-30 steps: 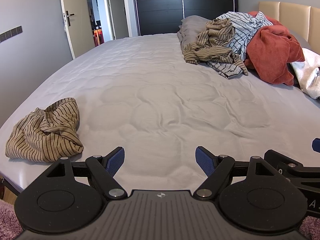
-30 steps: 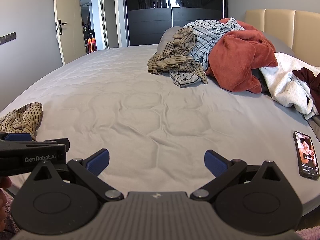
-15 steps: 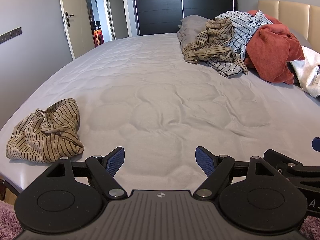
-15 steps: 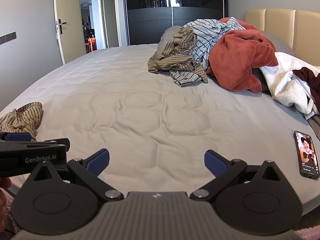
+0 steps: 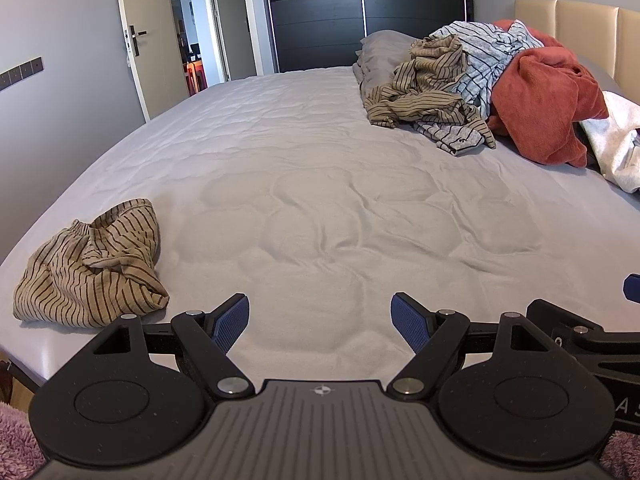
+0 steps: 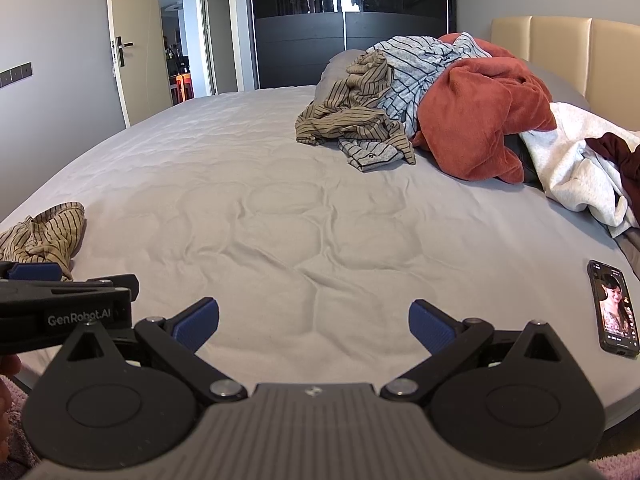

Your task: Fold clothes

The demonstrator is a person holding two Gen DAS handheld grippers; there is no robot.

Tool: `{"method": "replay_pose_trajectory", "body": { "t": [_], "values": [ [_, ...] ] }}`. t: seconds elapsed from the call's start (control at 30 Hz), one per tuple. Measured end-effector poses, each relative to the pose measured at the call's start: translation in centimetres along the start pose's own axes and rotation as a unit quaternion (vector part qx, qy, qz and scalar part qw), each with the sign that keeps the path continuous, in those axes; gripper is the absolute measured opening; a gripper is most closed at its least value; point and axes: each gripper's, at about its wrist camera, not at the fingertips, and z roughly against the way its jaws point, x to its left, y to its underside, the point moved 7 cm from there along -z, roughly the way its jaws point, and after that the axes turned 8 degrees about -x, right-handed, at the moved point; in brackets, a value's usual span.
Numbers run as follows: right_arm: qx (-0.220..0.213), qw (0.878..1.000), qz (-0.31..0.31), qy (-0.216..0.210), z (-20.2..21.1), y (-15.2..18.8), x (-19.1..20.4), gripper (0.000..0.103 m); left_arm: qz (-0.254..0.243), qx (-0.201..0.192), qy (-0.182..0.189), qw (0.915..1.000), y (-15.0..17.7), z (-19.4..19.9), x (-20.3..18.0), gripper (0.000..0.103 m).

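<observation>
Both grippers are held low over the near edge of a bed (image 5: 320, 184) covered with a pale grey quilted sheet. The left gripper (image 5: 320, 322) has its blue-padded fingers spread wide apart with nothing between them; only sheet shows in the gap. The right gripper (image 6: 314, 322) is likewise spread wide and empty, and sits just beside the left one, whose black body, marked "GenRobot.AI", enters the right wrist view from the left. A crumpled tan garment with dark stripes (image 5: 90, 280) lies at the near left corner of the bed, left of the left gripper and apart from its fingers. At the far side of the bed, near a beige padded headboard (image 6: 560, 48), clothes are heaped in a pile: a second tan striped garment (image 5: 420, 88) at the front left, a pale blue-grey striped garment (image 6: 412, 68) behind it, a rust-red fleece garment (image 6: 480, 120) to the right, then a white garment (image 6: 572, 168) and a dark maroon item (image 6: 620, 156) at the right edge. A grey pillow (image 5: 378, 50) lies behind the pile. A smartphone (image 6: 614, 314) with its screen lit lies flat on the sheet right of the right gripper, well apart from the pile. A dark wardrobe (image 5: 368, 12) and an open door (image 5: 136, 36) stand beyond the bed.
</observation>
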Motion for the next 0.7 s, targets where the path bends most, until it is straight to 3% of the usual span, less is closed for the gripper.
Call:
{"method": "replay_pose_trajectory", "body": {
  "t": [0.37,0.7],
  "values": [
    [0.004,1.000,0.002,0.003,0.0,0.0,0.1,0.102,-0.008,0.001,-0.004,1.0000,0.1,-0.3,0.0,0.078],
    [0.004,1.000,-0.008,0.009,-0.8,-1.2,-2.5,0.102,-0.034,0.007,-0.014,0.9993,0.1,-1.9,0.0,0.078]
  ]
}}
